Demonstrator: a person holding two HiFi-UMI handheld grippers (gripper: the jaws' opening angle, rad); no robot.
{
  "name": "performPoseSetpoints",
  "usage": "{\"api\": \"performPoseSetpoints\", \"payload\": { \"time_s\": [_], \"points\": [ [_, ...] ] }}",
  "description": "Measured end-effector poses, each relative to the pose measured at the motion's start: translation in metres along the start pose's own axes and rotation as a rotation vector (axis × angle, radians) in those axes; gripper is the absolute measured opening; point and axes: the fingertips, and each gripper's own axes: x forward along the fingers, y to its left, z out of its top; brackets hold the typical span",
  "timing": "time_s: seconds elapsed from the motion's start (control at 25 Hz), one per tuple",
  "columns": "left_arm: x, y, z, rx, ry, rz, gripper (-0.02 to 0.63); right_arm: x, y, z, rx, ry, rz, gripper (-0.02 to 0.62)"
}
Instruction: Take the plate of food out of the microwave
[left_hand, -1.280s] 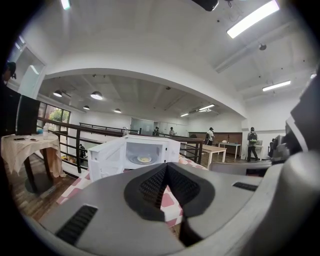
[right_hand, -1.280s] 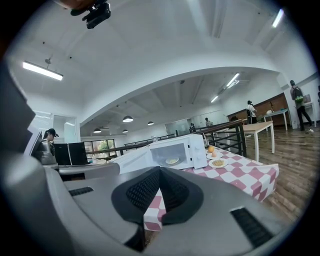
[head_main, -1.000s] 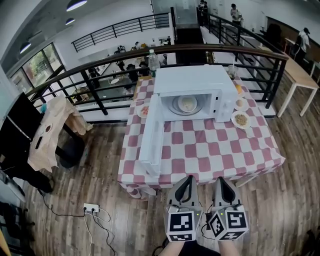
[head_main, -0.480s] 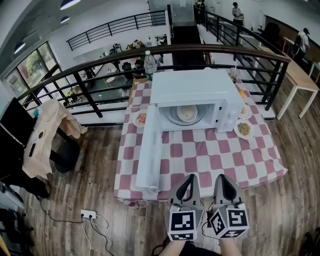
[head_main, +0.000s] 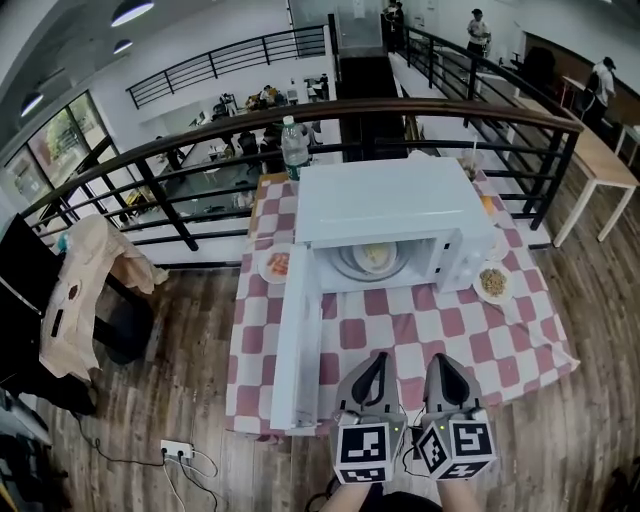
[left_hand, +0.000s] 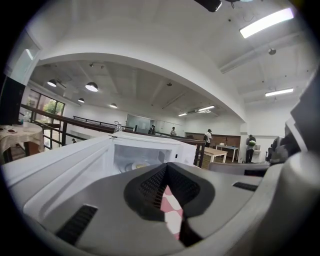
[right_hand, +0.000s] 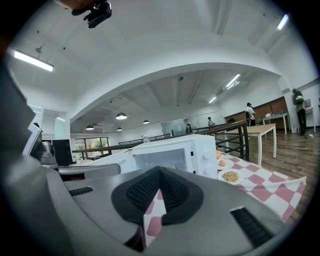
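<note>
A white microwave (head_main: 390, 210) stands on the checked table (head_main: 440, 330) with its door (head_main: 295, 345) swung open toward me on the left. Inside, a plate of pale food (head_main: 373, 257) rests on the turntable; the same plate of food (left_hand: 136, 165) shows faintly in the left gripper view. My left gripper (head_main: 372, 368) and right gripper (head_main: 437, 368) hover side by side over the table's near edge, both shut and empty, well short of the microwave cavity. The microwave (right_hand: 172, 155) fills the middle of the right gripper view.
A plate of red food (head_main: 277, 264) lies left of the microwave, a plate of brown food (head_main: 492, 283) to its right, an orange item (head_main: 486, 204) behind that. A water bottle (head_main: 292, 146) stands at the table's far edge against a dark railing (head_main: 300, 115). Wooden floor surrounds the table.
The view has drawn closer to the table; the microwave and its open door loom larger and lower. Both grippers now hang over the table's near edge instead of the floor.
</note>
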Motion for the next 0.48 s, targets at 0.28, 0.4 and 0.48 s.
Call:
{"api": "performPoseSetpoints", "payload": {
  "time_s": [0.28,0.4,0.48],
  "points": [
    [0.027,0.017,0.002,0.002,0.005,-0.008,0.011,0.032,0.001,-0.001,0.002,0.011,-0.002,-0.008],
    [0.033,0.022,-0.001,0.002,0.015,-0.002,0.011,0.039,-0.001,-0.004,0.006,0.018,-0.002,-0.006],
    [0.037,0.026,-0.005,-0.003,0.023,0.007,0.011,0.044,-0.003,-0.006,0.01,0.026,-0.003,-0.006]
  ]
}}
